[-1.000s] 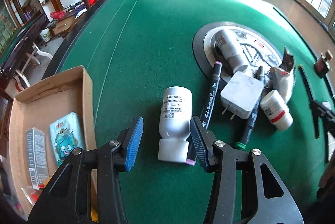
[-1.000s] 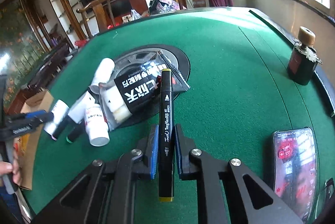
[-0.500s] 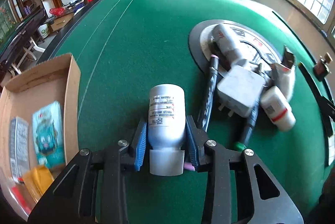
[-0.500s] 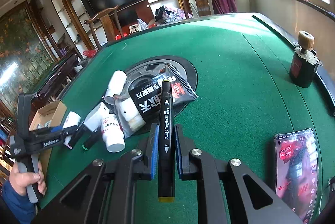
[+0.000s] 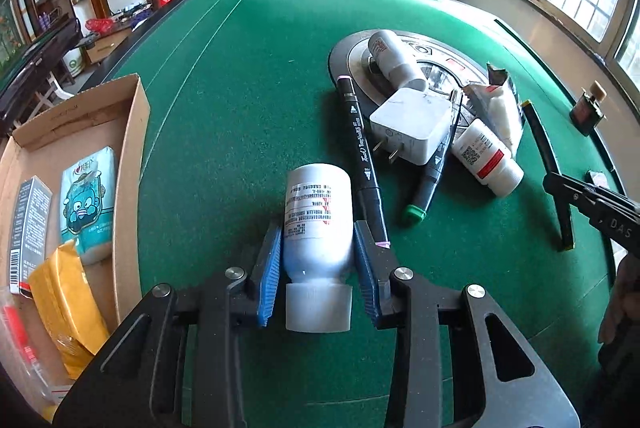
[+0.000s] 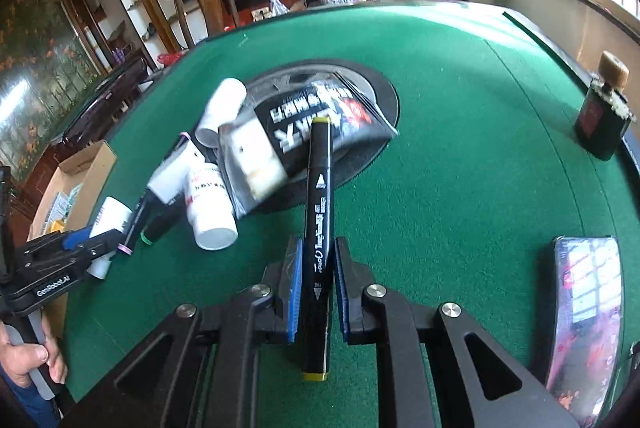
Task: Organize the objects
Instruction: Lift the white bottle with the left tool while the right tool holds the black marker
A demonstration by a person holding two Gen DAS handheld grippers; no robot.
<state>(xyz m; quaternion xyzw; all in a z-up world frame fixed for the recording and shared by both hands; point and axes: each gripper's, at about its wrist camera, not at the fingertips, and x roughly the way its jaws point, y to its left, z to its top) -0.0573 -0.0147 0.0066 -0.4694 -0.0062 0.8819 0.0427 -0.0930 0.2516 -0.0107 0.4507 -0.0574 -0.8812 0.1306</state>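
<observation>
White plastic pill bottle w/ printed label (image 5: 318, 224) now sits clamped between the blue pads of the left gripper (image 5: 316, 260). A sec ago those jaws stood wide either side of it on the green felt tabletop (image 5: 240, 88); they've just been closing and the pads now press the bottle's body, cap end toward the camera. So pickup is done on that side, I'd say; next is carrying it over to the open brown cardboard box (image 5: 134, 148) at left, which already holds a tissue pack, a grey carton and a yellow packet.

Right gripper (image 6: 316, 280): nearly closed on the black marker w/ yellow end caps (image 6: 318, 228), same hold as a sec ago, pen running lengthwise thru the jaws. View is motion-blurred, so that hand seems to be on the move.

Left on the felt, clustered by the round centre plate: white USB charger block (image 5: 412, 132), two more black markers, two white bottles, a snack pouch. Plenty to sort yet.
</observation>
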